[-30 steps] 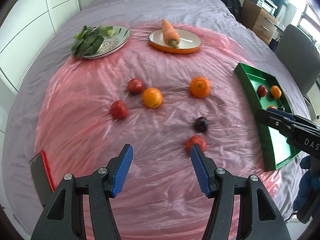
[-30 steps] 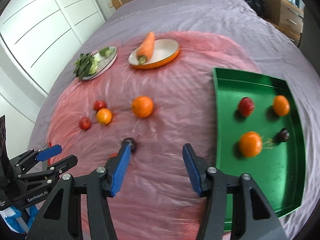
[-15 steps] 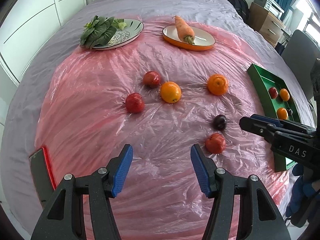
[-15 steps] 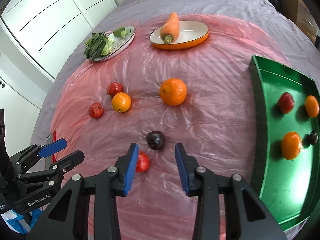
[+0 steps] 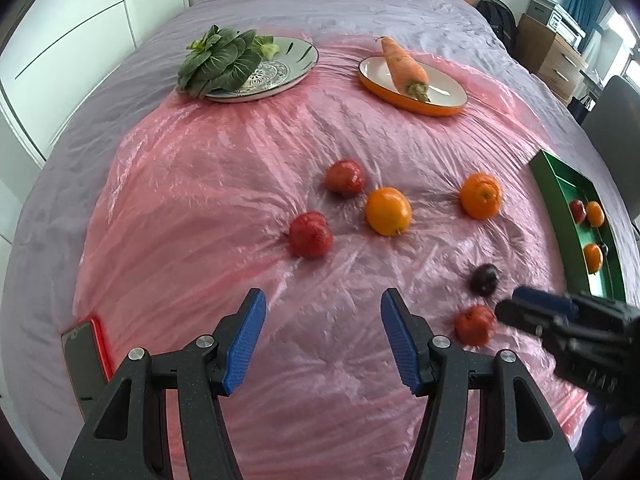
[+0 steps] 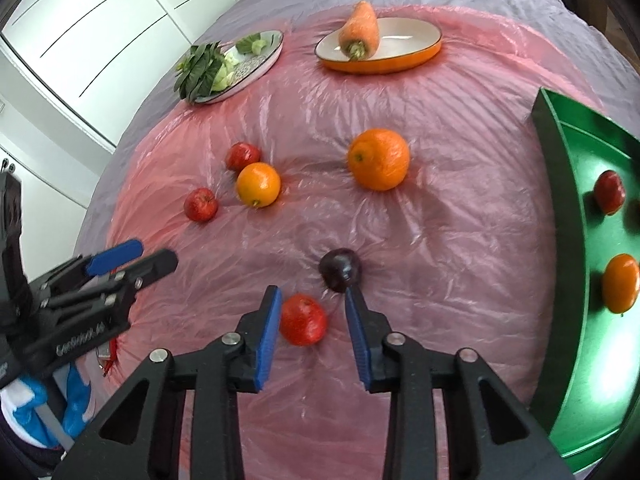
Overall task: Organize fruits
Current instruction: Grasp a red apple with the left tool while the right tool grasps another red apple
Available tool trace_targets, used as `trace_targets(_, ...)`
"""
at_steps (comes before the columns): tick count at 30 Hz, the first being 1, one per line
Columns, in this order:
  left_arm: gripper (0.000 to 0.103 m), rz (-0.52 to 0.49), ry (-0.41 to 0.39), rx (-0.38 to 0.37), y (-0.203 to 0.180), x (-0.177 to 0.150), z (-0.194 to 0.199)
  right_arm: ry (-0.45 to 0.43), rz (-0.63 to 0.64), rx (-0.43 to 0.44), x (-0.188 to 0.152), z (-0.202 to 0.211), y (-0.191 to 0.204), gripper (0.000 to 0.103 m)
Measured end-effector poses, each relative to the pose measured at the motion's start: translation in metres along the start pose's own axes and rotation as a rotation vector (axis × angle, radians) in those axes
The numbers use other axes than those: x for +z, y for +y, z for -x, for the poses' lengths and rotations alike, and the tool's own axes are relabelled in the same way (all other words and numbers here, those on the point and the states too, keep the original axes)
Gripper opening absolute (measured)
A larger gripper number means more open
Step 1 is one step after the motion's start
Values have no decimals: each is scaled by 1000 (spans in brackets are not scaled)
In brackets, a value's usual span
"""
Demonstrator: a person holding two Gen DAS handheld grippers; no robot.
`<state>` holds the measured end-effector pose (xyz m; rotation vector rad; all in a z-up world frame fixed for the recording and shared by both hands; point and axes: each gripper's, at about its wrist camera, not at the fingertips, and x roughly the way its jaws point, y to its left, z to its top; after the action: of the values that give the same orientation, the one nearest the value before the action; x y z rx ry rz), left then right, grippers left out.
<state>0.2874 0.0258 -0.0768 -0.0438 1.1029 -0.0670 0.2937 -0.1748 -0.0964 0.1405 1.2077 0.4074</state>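
Observation:
Loose fruit lies on the pink plastic sheet (image 6: 460, 240). My right gripper (image 6: 312, 300) is low over the nearest red apple (image 6: 303, 319); its jaws are closing with the apple between them, and a gap still shows at the right pad. A dark plum (image 6: 340, 270) sits just past the right fingertip. Farther off lie a large orange (image 6: 378, 159), a smaller orange (image 6: 258, 184) and two red apples (image 6: 201, 205) (image 6: 242, 156). The green tray (image 6: 560, 184) on the right holds an apple (image 6: 609, 192) and an orange (image 6: 620, 283). My left gripper (image 5: 320, 336) is open and empty, short of a red apple (image 5: 310, 235).
At the far side stand a plate of leafy greens (image 5: 256, 68) and an orange dish (image 5: 440, 108) holding a carrot (image 5: 404, 68). A red-cased phone (image 5: 86, 348) lies at the sheet's left edge. A chair (image 5: 616, 120) and drawers (image 5: 556, 48) stand beyond the bed on the right.
The right gripper dropped toward the sheet, narrowed its jaws and came around the nearest red apple. The left gripper moved forward and lower toward the left-hand fruit, jaws unchanged.

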Motion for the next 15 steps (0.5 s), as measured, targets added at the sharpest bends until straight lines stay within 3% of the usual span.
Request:
trace_targets(9,54,30,-11,22,15,21,-19,51,13,22,-7,-20,6,46)
trace_targets(15,52,49,4,16,18,27,-33,78,65,-8,-9,-33,13,46)
